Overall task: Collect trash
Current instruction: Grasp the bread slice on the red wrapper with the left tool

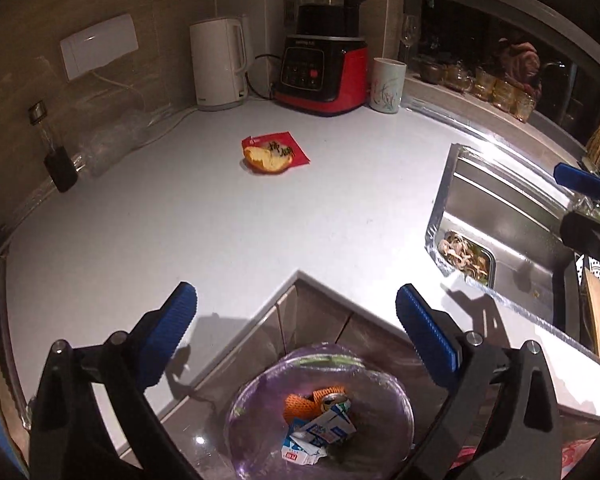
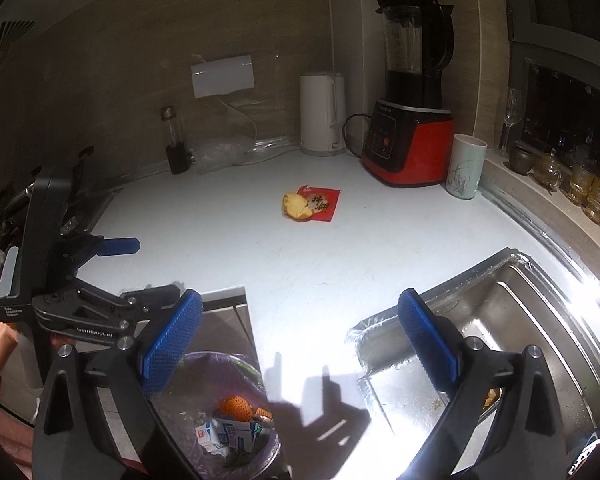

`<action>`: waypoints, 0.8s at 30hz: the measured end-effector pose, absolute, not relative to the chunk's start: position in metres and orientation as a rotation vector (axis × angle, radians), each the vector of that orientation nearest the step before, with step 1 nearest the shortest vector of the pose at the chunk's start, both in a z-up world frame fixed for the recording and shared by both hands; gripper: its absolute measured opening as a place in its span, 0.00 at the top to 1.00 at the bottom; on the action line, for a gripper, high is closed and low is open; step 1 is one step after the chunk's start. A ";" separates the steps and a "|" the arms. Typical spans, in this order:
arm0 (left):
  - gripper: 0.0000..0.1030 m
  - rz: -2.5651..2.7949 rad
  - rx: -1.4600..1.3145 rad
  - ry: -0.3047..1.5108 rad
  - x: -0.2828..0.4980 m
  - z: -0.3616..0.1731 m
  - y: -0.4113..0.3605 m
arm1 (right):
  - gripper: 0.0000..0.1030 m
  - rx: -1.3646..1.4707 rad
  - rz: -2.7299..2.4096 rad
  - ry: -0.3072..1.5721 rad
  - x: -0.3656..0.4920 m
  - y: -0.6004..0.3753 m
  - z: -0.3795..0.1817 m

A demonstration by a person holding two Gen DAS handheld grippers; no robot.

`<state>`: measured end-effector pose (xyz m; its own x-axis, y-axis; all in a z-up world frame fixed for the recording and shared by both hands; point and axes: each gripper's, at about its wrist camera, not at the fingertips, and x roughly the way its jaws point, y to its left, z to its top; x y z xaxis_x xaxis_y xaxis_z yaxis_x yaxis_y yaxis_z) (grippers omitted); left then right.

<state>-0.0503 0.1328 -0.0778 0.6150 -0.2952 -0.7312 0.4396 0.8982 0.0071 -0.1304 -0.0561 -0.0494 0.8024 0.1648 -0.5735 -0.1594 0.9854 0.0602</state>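
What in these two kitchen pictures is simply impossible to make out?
- Trash bin: its base is cut off by the bottom edge in both wrist views.
- Red wrapper: its print is too small, and the orange peel covers part.
- Sink tray: contents blurred in the left view.
- Blender: its jug is cropped by the top edge in the left view.

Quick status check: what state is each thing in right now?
Left claw: open, empty.
Right claw: open, empty.
Trash bin: lined, holding cartons and orange netting.
Orange peel: on the red wrapper, uncollected.
Sink: food scraps inside.
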 end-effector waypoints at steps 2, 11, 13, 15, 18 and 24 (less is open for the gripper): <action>0.07 -0.413 0.188 0.802 -0.036 -0.072 0.128 | 0.04 0.010 0.168 0.609 -0.125 -0.064 -0.047; 0.07 -0.410 0.204 0.800 0.031 -0.077 0.098 | 0.04 0.018 0.174 0.635 -0.088 -0.099 -0.054; 0.07 -0.405 0.186 0.809 0.051 -0.081 0.093 | 0.04 0.019 0.182 0.645 -0.077 -0.106 -0.059; 0.07 -0.396 0.166 0.827 0.073 -0.087 0.090 | 0.04 0.016 0.192 0.658 -0.066 -0.112 -0.064; 0.07 -0.382 0.121 0.862 0.105 -0.098 0.086 | 0.04 0.017 0.209 0.680 -0.050 -0.120 -0.072; 0.07 -0.338 0.089 0.898 0.162 -0.121 0.072 | 0.04 0.023 0.232 0.716 -0.018 -0.137 -0.089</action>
